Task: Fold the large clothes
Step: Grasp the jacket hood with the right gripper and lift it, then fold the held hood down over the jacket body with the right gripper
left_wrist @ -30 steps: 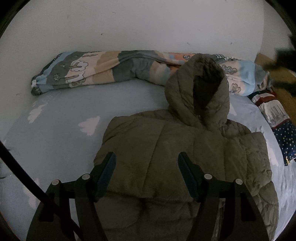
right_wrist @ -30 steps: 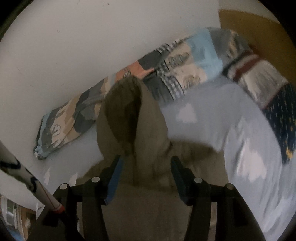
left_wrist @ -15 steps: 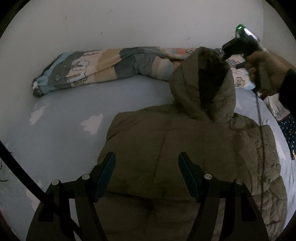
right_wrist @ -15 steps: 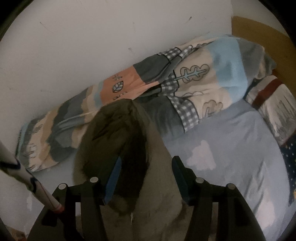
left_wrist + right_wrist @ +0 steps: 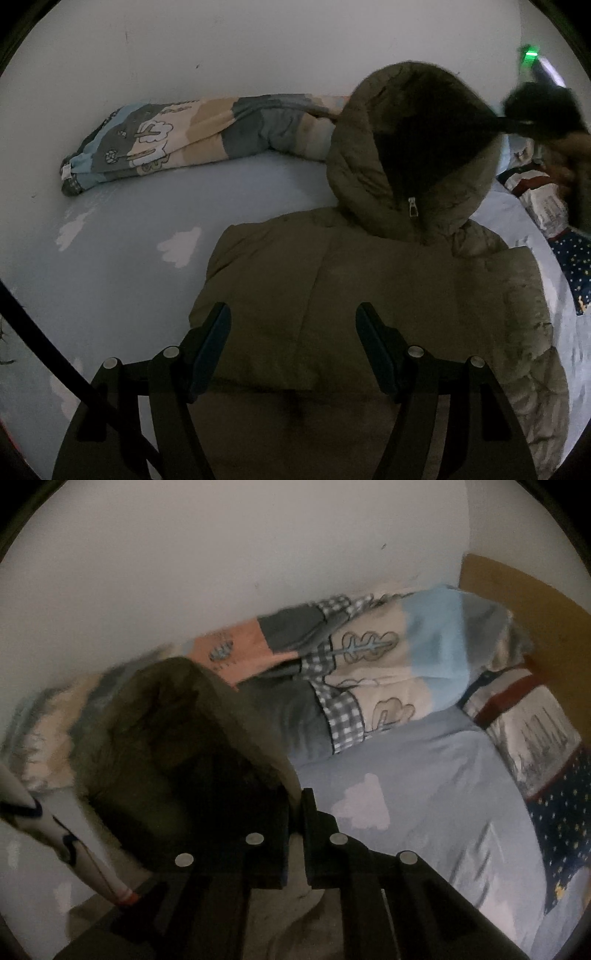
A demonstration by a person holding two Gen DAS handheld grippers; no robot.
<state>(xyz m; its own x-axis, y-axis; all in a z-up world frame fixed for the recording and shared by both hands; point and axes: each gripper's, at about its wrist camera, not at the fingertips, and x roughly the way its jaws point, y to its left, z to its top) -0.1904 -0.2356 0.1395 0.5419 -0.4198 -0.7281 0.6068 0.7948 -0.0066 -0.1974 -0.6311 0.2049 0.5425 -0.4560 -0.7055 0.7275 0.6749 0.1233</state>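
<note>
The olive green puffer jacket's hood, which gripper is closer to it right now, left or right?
Right. The right gripper has just closed its jaws on the rim of the hood. The left gripper hangs open over the jacket's body, short of the hood.

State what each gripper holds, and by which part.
The right gripper, just closed, pinches the jacket by the hood's rim. The left gripper is open and holds nothing.

Nothing I can read from either of my tongs' views. The rolled quilt [image 5: 192, 136] carries only drawn trees and patches, and a small tag at its end [image 5: 66, 170] is too tiny to make out; the pillow [image 5: 532, 734] shows a skyline print, without letters
</note>
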